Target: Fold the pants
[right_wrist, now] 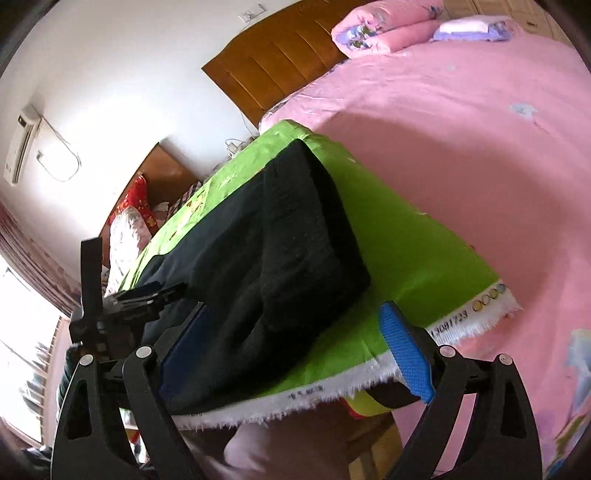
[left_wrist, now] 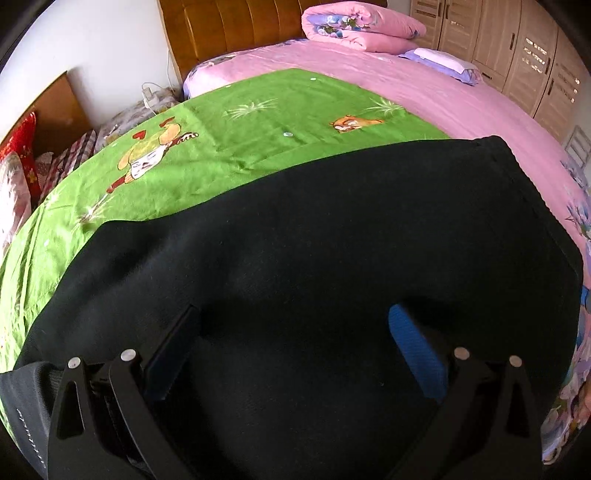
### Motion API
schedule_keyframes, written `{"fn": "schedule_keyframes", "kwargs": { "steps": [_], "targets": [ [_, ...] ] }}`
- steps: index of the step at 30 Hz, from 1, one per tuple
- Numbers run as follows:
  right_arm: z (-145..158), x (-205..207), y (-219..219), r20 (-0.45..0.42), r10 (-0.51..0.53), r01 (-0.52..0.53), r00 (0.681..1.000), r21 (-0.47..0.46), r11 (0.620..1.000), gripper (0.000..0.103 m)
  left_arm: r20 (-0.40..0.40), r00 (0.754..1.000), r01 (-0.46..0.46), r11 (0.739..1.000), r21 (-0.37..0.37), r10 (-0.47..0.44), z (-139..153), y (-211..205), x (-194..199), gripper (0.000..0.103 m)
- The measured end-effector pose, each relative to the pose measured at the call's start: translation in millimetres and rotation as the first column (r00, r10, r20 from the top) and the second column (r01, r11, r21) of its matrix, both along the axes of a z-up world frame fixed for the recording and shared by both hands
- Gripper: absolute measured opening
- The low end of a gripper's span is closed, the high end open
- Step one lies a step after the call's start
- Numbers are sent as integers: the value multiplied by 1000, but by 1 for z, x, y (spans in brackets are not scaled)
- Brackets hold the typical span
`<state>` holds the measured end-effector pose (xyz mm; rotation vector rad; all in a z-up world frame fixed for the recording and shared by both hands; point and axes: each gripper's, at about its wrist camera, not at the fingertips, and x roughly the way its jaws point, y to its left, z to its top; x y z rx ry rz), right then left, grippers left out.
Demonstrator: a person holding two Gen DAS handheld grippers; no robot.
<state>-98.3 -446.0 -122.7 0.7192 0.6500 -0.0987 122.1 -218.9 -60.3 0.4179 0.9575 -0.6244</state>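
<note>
Black pants [left_wrist: 332, 240] lie spread over a green cartoon-print cloth [left_wrist: 240, 147] on the bed. In the left wrist view my left gripper [left_wrist: 291, 315] hovers low over the pants' middle, open, its fingers wide apart with nothing pinched. A grey stitched band [left_wrist: 26, 402] shows at the lower left. In the tilted right wrist view the pants [right_wrist: 295, 240] look folded into a long thick strip. My right gripper [right_wrist: 293, 306] is open at their near end, one finger over the pants, the blue pad [right_wrist: 406, 350] over the cloth's fringed edge. The left gripper [right_wrist: 140, 295] shows beside it.
The green cloth [right_wrist: 406, 240] covers part of a pink bed [left_wrist: 424, 92]. A folded pink quilt [left_wrist: 362, 26] and a pillow [left_wrist: 443, 61] lie by the wooden headboard [left_wrist: 229, 29]. Wardrobes [left_wrist: 517, 48] stand at the far right. Cushions [left_wrist: 22, 166] pile at the left.
</note>
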Motion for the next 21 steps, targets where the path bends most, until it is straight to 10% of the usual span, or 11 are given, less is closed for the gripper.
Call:
{"fn": "schedule_keyframes", "kwargs": {
  "steps": [10, 21],
  "targets": [
    [-8, 9, -1, 63, 152, -162, 986, 219, 962, 90, 117, 993, 21, 1000, 19, -23, 10, -2, -20, 101],
    [6, 42, 32, 17, 51, -50, 999, -66, 997, 84, 92, 996, 14, 1000, 20, -16, 6, -1, -15, 102]
  ]
}}
